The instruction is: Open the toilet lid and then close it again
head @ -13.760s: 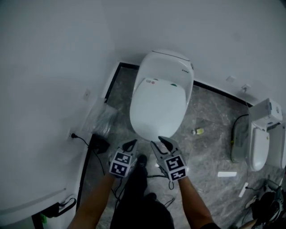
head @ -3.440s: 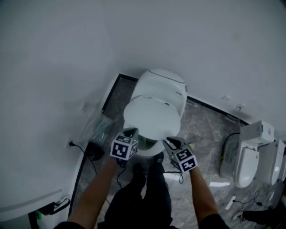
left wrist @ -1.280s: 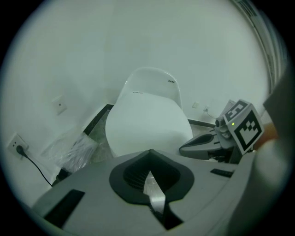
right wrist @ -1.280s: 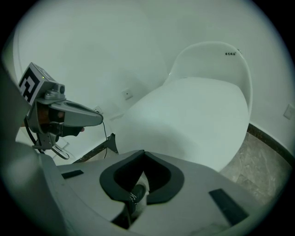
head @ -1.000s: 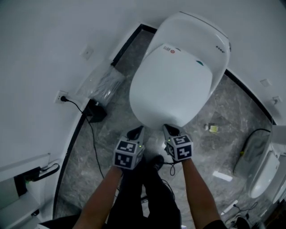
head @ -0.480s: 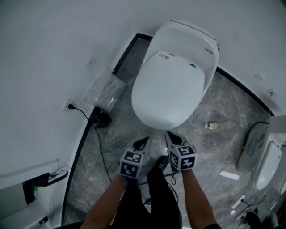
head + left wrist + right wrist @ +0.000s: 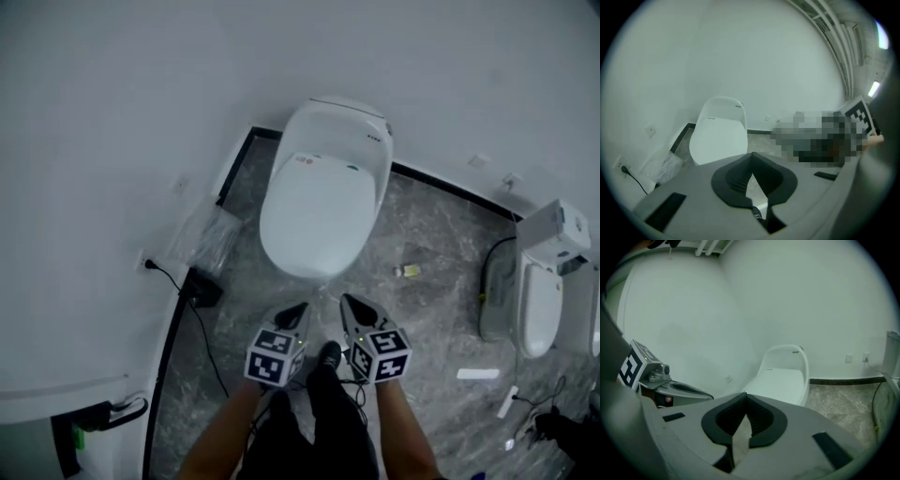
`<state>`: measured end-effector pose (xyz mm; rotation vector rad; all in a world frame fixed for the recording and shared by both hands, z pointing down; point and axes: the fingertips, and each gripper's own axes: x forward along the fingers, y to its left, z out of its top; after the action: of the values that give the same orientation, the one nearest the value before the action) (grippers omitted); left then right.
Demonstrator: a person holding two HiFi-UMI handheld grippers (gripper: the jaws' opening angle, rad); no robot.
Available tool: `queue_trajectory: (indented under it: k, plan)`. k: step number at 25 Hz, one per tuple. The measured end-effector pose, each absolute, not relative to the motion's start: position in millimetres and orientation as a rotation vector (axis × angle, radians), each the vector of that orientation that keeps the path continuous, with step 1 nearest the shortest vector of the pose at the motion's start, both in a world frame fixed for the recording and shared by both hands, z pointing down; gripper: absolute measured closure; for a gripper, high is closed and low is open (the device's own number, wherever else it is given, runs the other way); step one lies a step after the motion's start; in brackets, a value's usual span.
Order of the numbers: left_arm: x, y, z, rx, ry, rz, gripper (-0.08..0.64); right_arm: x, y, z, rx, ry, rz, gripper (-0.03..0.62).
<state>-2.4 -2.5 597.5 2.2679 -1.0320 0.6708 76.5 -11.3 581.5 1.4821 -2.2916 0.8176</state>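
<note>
The white toilet (image 7: 319,202) stands against the wall with its lid (image 7: 314,220) lying flat and closed. Both grippers hang side by side short of its front rim, apart from it. My left gripper (image 7: 298,309) is shut with nothing between its pads. My right gripper (image 7: 349,302) is shut and empty too. In the left gripper view the toilet (image 7: 718,138) lies beyond the closed jaws of the left gripper (image 7: 751,155). The right gripper view shows the toilet (image 7: 786,378) past the right gripper (image 7: 745,398), with the left gripper (image 7: 651,373) beside it.
A clear plastic bag (image 7: 208,239), a black power adapter (image 7: 202,291) and its cable lie on the marble floor left of the toilet. A second toilet (image 7: 539,295) stands at the right. Small scraps (image 7: 408,272) and white strips (image 7: 478,373) lie on the floor. My shoe (image 7: 328,354) is below the grippers.
Both grippers have lifted up and drawn back from the lid's front edge. The lid stays down and closed, and the toilet now looks farther off.
</note>
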Motion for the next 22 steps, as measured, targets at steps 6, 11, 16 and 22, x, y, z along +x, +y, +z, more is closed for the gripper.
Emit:
queue_trajectory:
  k: [6,11,16,22]
  plan:
    - [-1,39,520,2.392,-0.978,0.59,0.555,73,40,499,1.606,-2.325,0.692,0.581]
    - [-8,66,464,2.497,-0.945,0.519,0.555,61,76,428,1.689,-2.384,0.579,0.583]
    - [-19,93,405,2.589,-0.925,0.418,0.555,44,109,366,1.757,-2.436,0.448,0.583]
    - [-22,132,330,2.707,-0.935,0.331,0.555,28,155,296,1.756,-2.542,0.39,0.584]
